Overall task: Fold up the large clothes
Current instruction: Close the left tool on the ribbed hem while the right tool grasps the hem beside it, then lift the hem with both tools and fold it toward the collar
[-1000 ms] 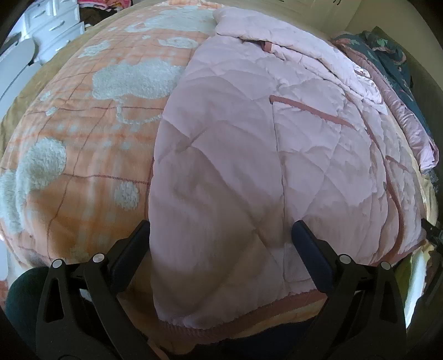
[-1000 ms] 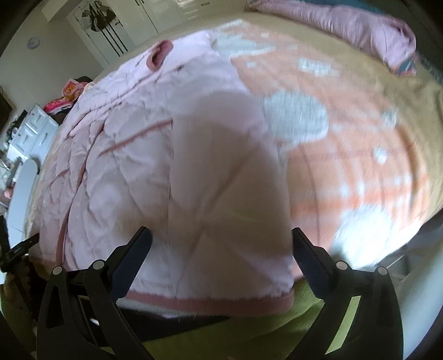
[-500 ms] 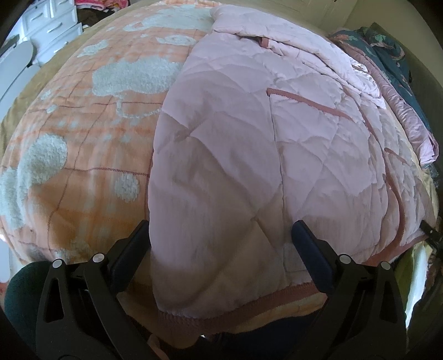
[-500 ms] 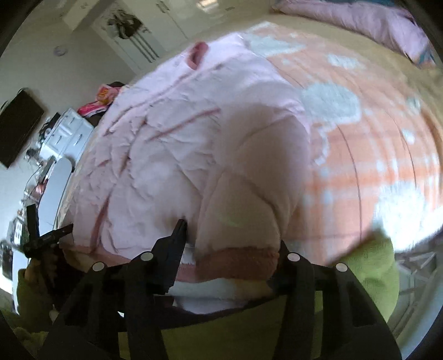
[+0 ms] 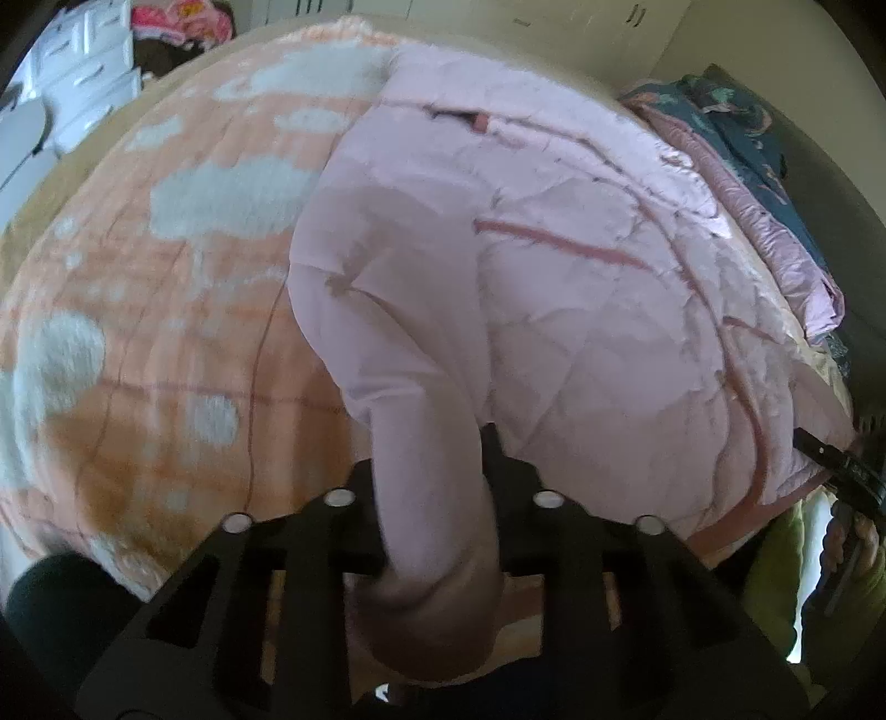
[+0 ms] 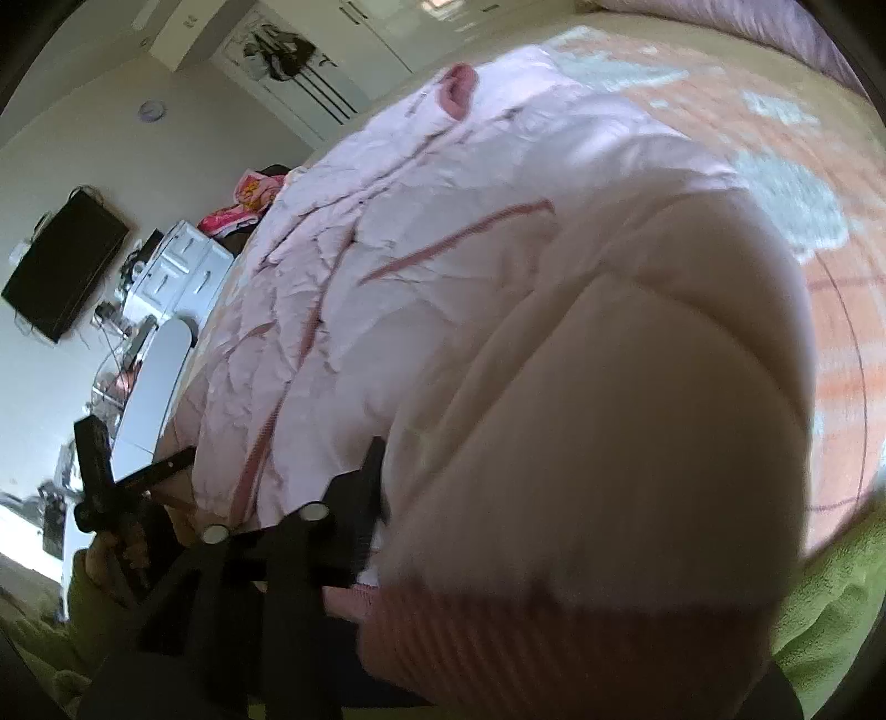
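Two black grippers are in your hands, and both are pinching the soft pink quilted jacket with darker pink trim (image 5: 554, 310); your left gripper (image 5: 434, 498) has its fingers pressed together on a bunched fold at the jacket's near edge; your right gripper (image 6: 387, 498) squeezes the puffy hem, and only one of its fingers (image 6: 368, 487) shows, because the cloth hides the other; the jacket lies spread on a big bed, on top of an orange checked blanket with fluffy white patches (image 5: 166, 343); a tan sheet (image 5: 33, 194) peeks out around the blanket; at the far side of the bed sits a heap of dark flowery and pink bedding (image 5: 764, 166); beside the bed stands a white chest of drawers (image 6: 183, 271) with bright pink clothes (image 6: 243, 205) just behind it; a flat black screen (image 6: 66, 260) hangs on the pale wall; dark clothes (image 6: 282, 52) hang on the white wardrobe doors; your green fuzzy sleeve (image 6: 830, 609) shows at the bottom.
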The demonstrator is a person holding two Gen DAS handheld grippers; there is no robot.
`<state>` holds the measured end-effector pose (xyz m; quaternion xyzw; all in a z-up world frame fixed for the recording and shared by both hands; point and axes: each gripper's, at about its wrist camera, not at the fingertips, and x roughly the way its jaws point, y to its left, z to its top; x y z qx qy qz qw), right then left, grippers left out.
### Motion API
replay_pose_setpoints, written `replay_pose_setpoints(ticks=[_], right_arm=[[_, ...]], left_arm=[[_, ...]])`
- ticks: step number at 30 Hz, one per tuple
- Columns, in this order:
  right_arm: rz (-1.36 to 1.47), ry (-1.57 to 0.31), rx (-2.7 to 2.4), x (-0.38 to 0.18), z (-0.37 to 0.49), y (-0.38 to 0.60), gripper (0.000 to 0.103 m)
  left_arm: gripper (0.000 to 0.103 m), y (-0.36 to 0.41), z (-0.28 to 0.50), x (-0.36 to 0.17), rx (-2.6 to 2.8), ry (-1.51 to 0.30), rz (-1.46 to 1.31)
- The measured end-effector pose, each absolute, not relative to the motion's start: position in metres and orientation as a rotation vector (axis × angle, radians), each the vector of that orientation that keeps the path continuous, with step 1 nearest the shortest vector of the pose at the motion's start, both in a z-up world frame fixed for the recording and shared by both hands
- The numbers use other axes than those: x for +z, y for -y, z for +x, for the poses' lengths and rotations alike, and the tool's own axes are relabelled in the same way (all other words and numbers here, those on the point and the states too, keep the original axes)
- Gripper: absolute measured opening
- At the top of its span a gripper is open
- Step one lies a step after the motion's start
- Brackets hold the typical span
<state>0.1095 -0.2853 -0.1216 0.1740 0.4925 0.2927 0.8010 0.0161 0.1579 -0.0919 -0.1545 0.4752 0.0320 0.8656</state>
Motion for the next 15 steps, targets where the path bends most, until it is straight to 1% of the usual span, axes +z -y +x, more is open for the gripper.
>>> replay_pose_setpoints(ticks=[3, 6, 10, 15], right_arm=[[0.357, -1.011, 0.64, -0.108, 0.109, 0.285, 0.024], [0.349, -0.953, 0.661, -0.09, 0.11, 0.286, 0.021], [0.339, -0.876, 0.688, -0.06, 0.116, 0.282, 0.02], [0.368, -0.816, 0.7, -0.038, 0.132, 0.281, 0.019]], left_arm=[[0.011, -0.154, 0.017, -0.082, 0.057, -0.964, -0.301], [0.009, -0.154, 0.018, -0.068, 0.042, -0.921, -0.3], [0.009, -0.152, 0.024, -0.045, 0.023, -0.86, -0.296], [0.008, -0.15, 0.035, -0.02, 0.009, -0.794, -0.29]])
